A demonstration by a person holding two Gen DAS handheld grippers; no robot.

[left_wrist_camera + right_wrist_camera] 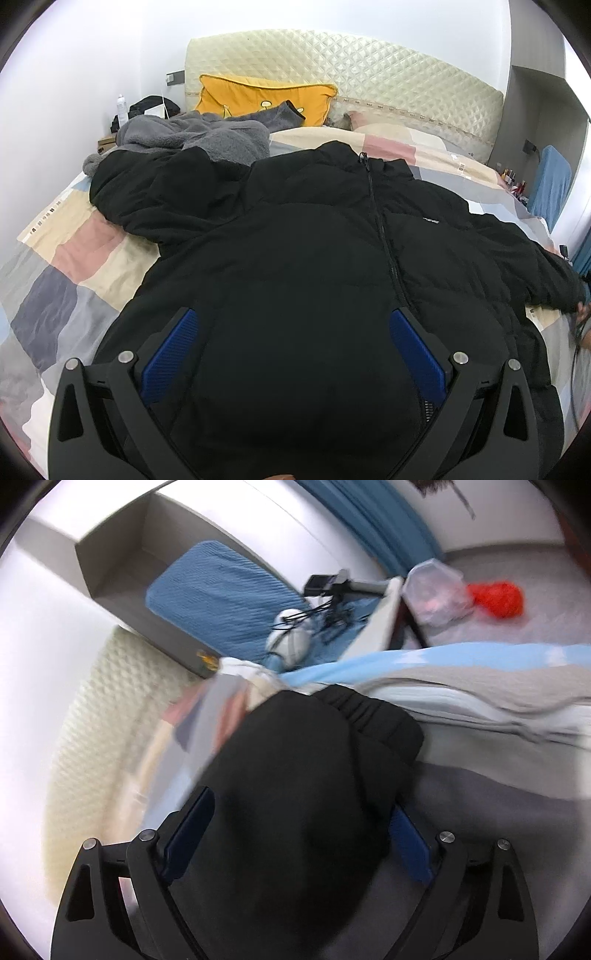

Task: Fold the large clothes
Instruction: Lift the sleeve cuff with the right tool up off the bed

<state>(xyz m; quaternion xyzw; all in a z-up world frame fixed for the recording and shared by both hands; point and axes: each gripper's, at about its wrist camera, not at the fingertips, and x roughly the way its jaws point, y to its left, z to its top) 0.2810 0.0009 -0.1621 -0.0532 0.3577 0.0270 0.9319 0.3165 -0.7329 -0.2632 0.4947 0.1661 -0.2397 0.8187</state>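
Observation:
A large black puffer jacket lies front up on the patchwork bed cover, zipper running up the middle, sleeves spread left and right. My left gripper hovers over the jacket's lower hem, its blue-padded jaws wide apart. In the right wrist view, my right gripper has its jaws around the jacket's right sleeve, whose ribbed cuff points away toward the bed edge. The sleeve fills the gap between the blue pads. This view is motion-blurred.
A grey fleece garment and a yellow cushion lie near the quilted headboard. A bedside table with a bottle stands at the left. To the right are a blue padded seat, cables, a plastic bag and a red object.

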